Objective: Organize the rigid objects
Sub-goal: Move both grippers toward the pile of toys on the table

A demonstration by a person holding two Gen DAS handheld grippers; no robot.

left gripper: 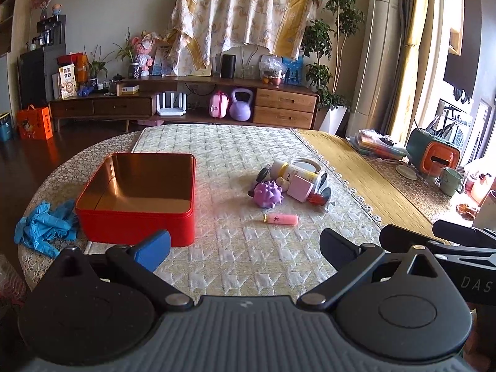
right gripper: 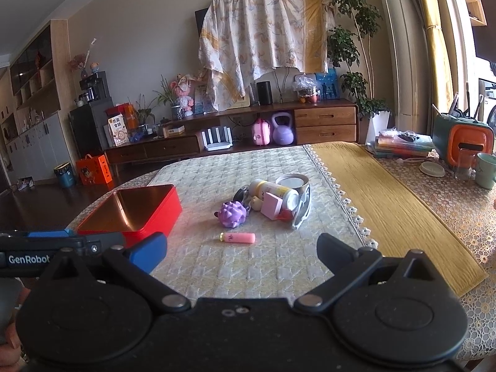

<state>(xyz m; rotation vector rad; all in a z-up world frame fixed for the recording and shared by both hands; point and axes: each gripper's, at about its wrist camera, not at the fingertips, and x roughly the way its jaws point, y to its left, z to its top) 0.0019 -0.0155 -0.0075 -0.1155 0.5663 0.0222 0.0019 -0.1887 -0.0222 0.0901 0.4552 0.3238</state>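
Observation:
An open, empty red tin box (left gripper: 136, 198) stands on the quilted table cover, left of centre; it also shows in the right wrist view (right gripper: 133, 214). A pile of small objects lies to its right: a purple spiky ball (left gripper: 268, 193) (right gripper: 232, 214), a pink cube (left gripper: 299, 187) (right gripper: 271, 204), a white and yellow bottle (left gripper: 294, 170) (right gripper: 272, 190) and a round tape roll (right gripper: 293, 183). A pink tube (left gripper: 280, 219) (right gripper: 238, 237) lies alone nearer me. My left gripper (left gripper: 245, 246) is open and empty. My right gripper (right gripper: 241, 248) is open and empty.
Blue gloves (left gripper: 43, 226) lie left of the box. A yellow runner (right gripper: 387, 207) covers the table's right part. Books (right gripper: 400, 147), an orange and green holder (right gripper: 462, 142) and a mug (right gripper: 486, 169) stand at the far right. The right gripper's body (left gripper: 449, 241) shows beside the left one.

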